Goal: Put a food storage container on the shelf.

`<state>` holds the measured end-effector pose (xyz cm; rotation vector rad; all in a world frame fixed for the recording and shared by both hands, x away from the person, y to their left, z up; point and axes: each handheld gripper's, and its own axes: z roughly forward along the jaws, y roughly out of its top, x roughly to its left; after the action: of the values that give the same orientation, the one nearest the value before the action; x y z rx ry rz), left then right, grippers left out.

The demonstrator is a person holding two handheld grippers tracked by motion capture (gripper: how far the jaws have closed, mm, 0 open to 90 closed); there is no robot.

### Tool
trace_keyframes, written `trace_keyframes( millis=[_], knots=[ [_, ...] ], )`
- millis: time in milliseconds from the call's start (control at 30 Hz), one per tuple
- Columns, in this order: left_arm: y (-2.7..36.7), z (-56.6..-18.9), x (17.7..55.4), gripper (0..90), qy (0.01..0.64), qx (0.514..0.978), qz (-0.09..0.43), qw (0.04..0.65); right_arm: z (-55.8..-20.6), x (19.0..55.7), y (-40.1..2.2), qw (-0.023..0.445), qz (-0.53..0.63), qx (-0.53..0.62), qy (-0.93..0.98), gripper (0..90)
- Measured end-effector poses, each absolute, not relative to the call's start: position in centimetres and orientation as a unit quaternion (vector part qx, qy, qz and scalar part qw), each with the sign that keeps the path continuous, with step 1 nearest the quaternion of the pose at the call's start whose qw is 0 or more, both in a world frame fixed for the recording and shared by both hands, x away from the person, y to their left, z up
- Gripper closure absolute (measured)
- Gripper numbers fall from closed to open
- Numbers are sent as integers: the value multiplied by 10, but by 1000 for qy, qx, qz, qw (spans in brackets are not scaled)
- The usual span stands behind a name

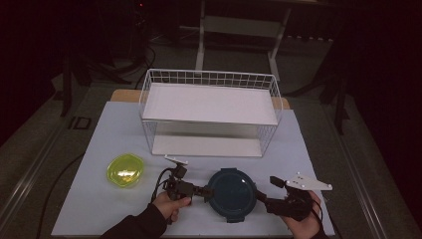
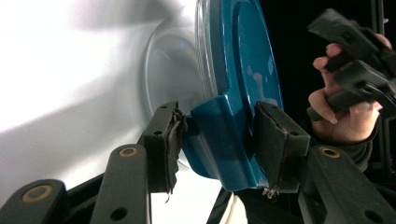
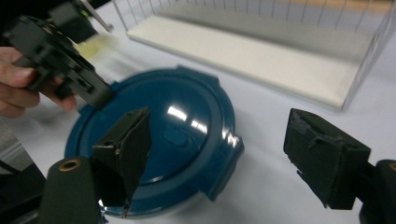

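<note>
A round container with a dark blue clip lid (image 1: 231, 191) lies flat on the white table near the front edge. My left gripper (image 1: 206, 193) comes in from the left, and in the left gripper view (image 2: 219, 140) its pads press on both sides of the lid's side tab (image 2: 224, 140). My right gripper (image 1: 259, 196) is at the lid's right side. In the right gripper view (image 3: 224, 144) its jaws stand wide apart around another tab (image 3: 226, 161) without touching it.
A white wire basket rack (image 1: 209, 112) with two shelves stands behind the container. A small yellow-green bowl (image 1: 125, 170) sits at the front left. The white table top (image 1: 99, 149) ends close to the person's hands.
</note>
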<state>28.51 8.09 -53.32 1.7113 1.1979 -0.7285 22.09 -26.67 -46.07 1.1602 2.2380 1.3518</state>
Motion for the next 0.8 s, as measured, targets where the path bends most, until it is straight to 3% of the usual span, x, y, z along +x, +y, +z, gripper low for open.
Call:
trace_keyframes(
  millis=[300, 733, 800],
  knots=[
    [80, -529, 281, 521, 446, 717, -272, 462, -482, 239, -279, 23, 453, 471, 757, 276],
    [82, -528, 275, 541, 402, 731, -266, 483, -497, 249, -283, -109, 451, 480, 744, 539],
    [82, -527, 275, 541, 400, 732, -264, 484, -499, 250, -284, -122, 450, 479, 744, 530]
  ],
)
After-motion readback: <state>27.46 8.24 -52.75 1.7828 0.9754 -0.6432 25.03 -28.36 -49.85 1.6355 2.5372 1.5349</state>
